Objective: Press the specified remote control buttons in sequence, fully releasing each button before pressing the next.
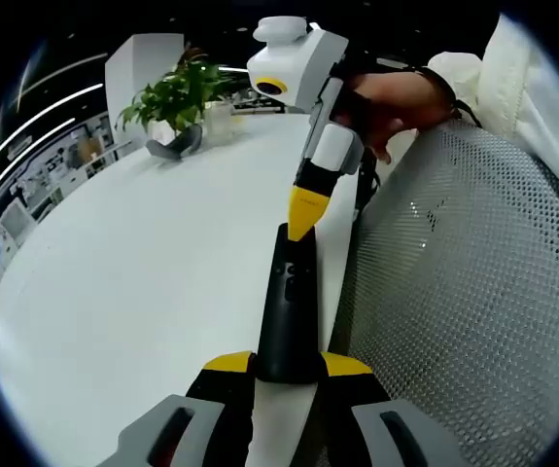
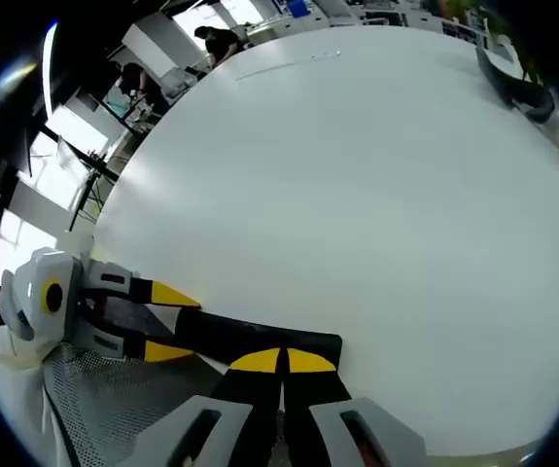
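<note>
Remote control (image 1: 287, 311): black, long, lying at the near edge of your white desk (image 1: 143, 282), one end between the yellow-tipped fingers of your left gripper (image 1: 287, 368), which pinch it from both sides. In the right gripper view the same remote (image 2: 260, 342) runs from the left gripper (image 2: 167, 321) across to your right gripper (image 2: 281, 362).

Right gripper: fingers pressed together into one point. In the left gripper view that yellow point (image 1: 304, 212) sits on the far end of the remote, with your hand (image 1: 396, 102) behind it.

Edges: the remote lies along the desk edge, just beside a grey mesh chair back (image 1: 473, 292) that rises past that edge. Little room on that side; wide open desk on the other.

Surface: plain white, smooth, with a curved outline. A potted plant (image 1: 177, 97) stands near the far edge with a dark curved object (image 1: 177, 144) at its foot, well apart from the remote.

Room: an office space with a white pillar (image 1: 138, 68), ceiling light strips and shelving beyond the desk. In the right gripper view, people (image 2: 216, 41) sit at workstations past the far edge.
</note>
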